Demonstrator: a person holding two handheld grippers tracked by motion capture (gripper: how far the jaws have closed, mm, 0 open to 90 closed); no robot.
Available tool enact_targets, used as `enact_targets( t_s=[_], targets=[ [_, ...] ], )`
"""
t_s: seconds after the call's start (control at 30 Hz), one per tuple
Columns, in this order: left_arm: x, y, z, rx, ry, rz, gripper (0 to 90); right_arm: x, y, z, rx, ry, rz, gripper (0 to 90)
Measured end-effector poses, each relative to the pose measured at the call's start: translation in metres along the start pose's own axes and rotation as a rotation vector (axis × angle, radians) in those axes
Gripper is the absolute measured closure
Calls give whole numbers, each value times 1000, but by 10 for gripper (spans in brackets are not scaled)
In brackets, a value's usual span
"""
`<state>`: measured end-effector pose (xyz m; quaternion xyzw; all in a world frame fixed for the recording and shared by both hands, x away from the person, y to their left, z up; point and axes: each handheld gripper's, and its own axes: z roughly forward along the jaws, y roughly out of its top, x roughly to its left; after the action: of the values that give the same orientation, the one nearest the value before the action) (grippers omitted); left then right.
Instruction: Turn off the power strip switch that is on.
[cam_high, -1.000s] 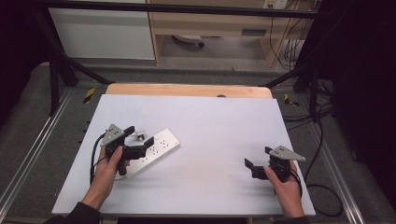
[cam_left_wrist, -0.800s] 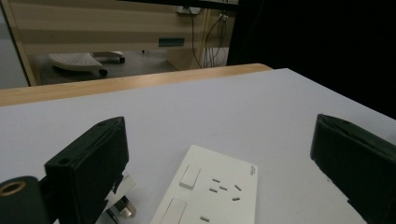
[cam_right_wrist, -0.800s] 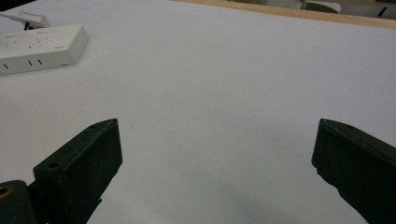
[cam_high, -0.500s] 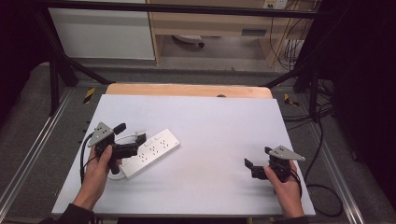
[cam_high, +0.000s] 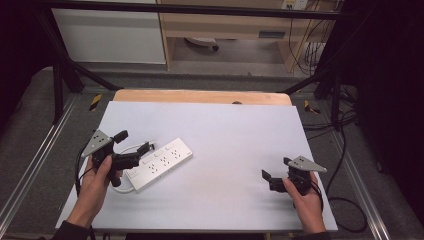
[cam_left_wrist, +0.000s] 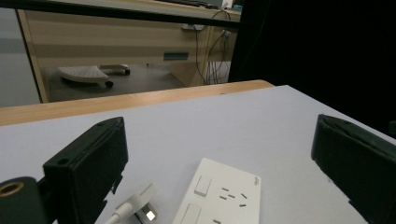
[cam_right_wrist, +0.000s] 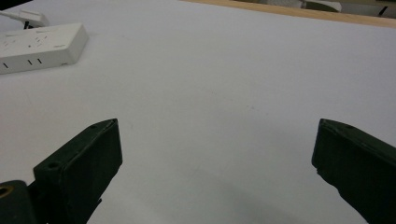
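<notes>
Tabletop (cam_high: 240, 140): white sheet, wood strip along the far edge. Power strip (cam_high: 159, 163) lies flat on its left half, angled, white, several socket rows; your left gripper view adds rocker switches and pin slots on its face. The plug (cam_left_wrist: 140, 205) with its white cord lies just beside the strip's near-left end, in front of your left gripper (cam_high: 134, 147); the high view shows the cord looping round that end. Left fingers (cam_left_wrist: 88, 163) spread wide, nothing between them, over the strip's end. Your right gripper (cam_high: 274, 176) sits at the near right, well apart from the strip, fingers (cam_right_wrist: 81, 161) spread over bare sheet. Your right gripper view has the strip far off at top left.
</notes>
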<state>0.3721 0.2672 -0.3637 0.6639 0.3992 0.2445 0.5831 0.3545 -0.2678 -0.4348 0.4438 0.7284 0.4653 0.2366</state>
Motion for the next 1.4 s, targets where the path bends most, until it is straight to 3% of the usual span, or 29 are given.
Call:
enact_targets(
  t_s=[0.3, 0.6, 0.93, 1.4],
  targets=[
    [5, 3, -16, 1, 11, 9, 36, 0, 0, 0, 3, -4, 4, 22],
    [10, 7, -32, -15, 28, -7, 35, -1, 0, 0, 0, 0, 6, 22],
    [7, 2, -47, -3, 4, 2, 35, -1, 0, 0, 1, 2, 9, 22],
    [18, -6, -69, -19, 31, -23, 35, -2, 0, 0, -2, -5, 10, 22]
  ],
)
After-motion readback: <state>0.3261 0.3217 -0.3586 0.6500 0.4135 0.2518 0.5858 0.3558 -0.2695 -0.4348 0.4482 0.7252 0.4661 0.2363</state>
